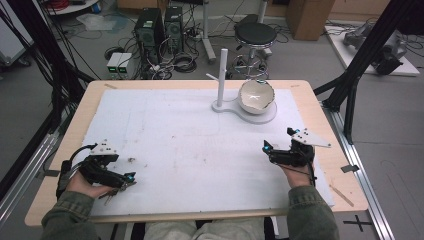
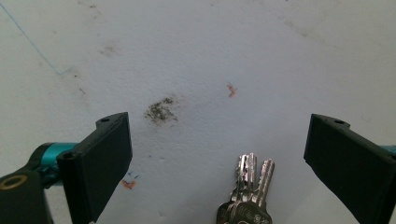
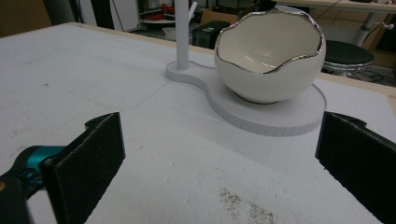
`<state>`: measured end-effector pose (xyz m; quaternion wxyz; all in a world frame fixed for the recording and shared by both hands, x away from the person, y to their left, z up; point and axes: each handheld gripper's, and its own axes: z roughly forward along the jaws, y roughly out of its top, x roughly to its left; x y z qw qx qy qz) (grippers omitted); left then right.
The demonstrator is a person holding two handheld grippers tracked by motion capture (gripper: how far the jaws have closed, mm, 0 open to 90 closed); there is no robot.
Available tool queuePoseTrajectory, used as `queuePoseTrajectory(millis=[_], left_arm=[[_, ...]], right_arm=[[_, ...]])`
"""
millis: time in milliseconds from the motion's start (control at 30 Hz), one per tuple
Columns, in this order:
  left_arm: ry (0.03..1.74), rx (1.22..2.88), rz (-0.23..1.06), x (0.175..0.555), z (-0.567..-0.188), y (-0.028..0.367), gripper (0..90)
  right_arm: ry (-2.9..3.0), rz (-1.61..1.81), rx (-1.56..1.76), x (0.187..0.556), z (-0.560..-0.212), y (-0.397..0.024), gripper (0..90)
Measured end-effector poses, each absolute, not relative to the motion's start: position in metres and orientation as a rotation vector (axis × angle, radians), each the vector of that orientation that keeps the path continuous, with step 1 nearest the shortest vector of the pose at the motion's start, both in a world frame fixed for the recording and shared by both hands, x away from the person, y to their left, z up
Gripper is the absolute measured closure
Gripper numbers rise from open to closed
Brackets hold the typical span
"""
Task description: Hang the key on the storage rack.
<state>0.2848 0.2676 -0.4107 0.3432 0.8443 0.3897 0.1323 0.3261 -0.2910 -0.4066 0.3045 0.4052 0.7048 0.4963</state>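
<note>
Keys [image 2: 245,198] between wide-open gripper [image 2: 217,154] jaws

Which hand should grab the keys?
Left. The keys lie on the mat right between the open left gripper's jaws; the right gripper is far across, facing the bowl.

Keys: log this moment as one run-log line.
left gripper: open, over keys | keys: flat on mat, not gripped | right gripper: open, facing bowl | bowl: on stand

Left claw [image 1: 131,178] low on the white mat [image 1: 190,150], perhaps over keys [image 1: 109,196]; bowl [image 1: 256,96] far off
</note>
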Motion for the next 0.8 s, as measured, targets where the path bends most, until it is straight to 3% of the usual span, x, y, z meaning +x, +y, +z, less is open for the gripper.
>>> queuePoseTrajectory(millis=[633,800], left_arm=[[0.969,2.374,0.213,0.2846,-0.414,0.2608,16.6],[0.97,2.426,0.126,0.2851,-0.4202,0.2588,19.5]], right_arm=[[1.87,1.303,1.072,0.3266,-0.407,-0.2901,0.3],[1.872,1.301,1.07,0.3267,-0.4072,-0.2897,0.3]])
